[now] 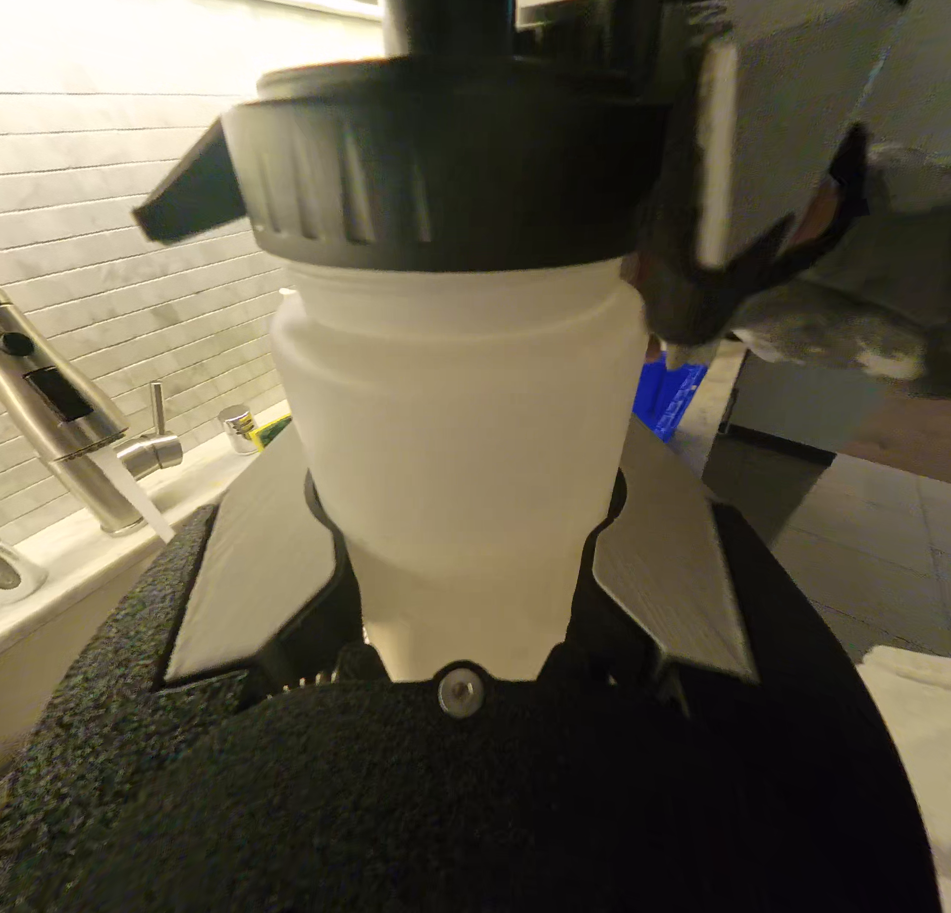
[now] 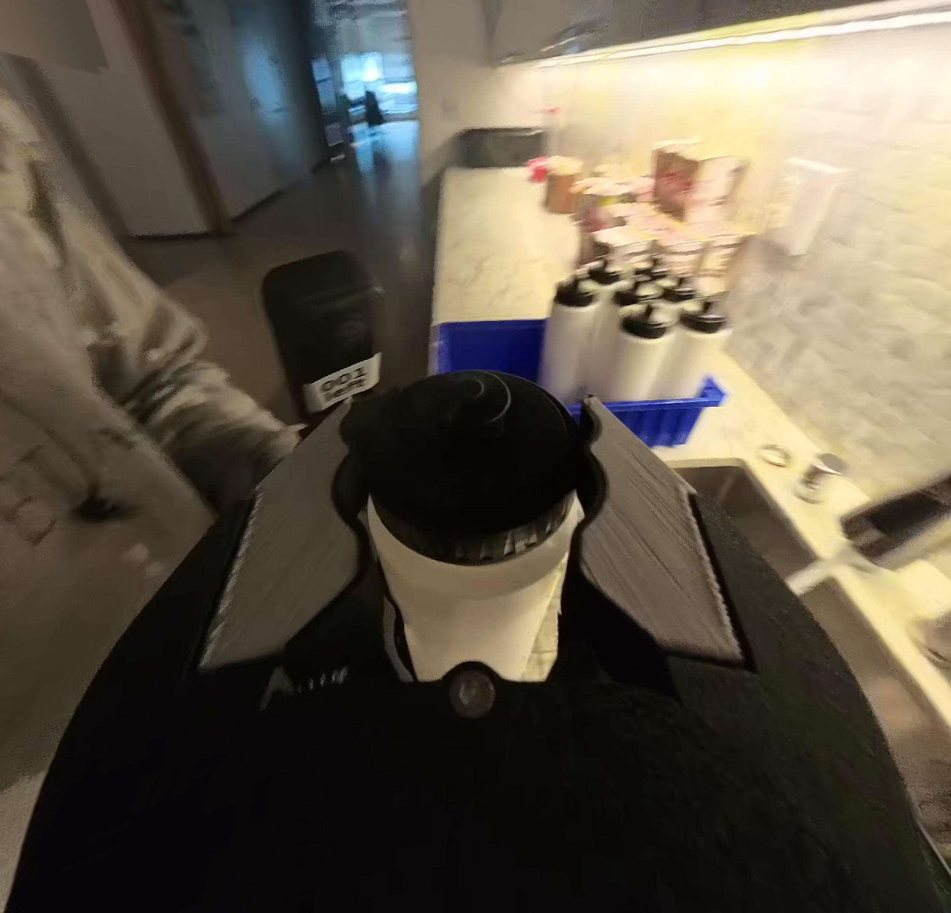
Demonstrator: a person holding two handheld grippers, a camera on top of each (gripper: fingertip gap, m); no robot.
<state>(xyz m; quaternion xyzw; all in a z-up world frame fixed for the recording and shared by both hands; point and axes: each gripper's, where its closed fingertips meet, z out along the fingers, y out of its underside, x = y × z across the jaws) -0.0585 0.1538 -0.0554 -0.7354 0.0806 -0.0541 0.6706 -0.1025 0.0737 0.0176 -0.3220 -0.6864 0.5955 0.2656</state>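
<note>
A white translucent bottle [image 1: 458,399] with a ribbed black cap [image 1: 437,168] stands upright between the fingers of my left gripper [image 1: 463,477], which is shut on its body. In the right wrist view, my right gripper [image 2: 463,441] comes from above and is shut on the black cap [image 2: 463,456], with the white bottle body [image 2: 463,579] below it. In the left wrist view, one of the right gripper's fingers [image 1: 185,194] sticks out at the cap's left, and a dark-gloved hand [image 1: 684,281] is at its right.
A steel faucet [image 1: 67,415] and a sink [image 2: 731,482] are set in the marble counter. A blue bin [image 2: 653,415] beside it holds several white bottles [image 2: 638,353]. A black waste bin [image 2: 324,317] stands on the floor. A person's light sleeve [image 2: 103,374] is at left.
</note>
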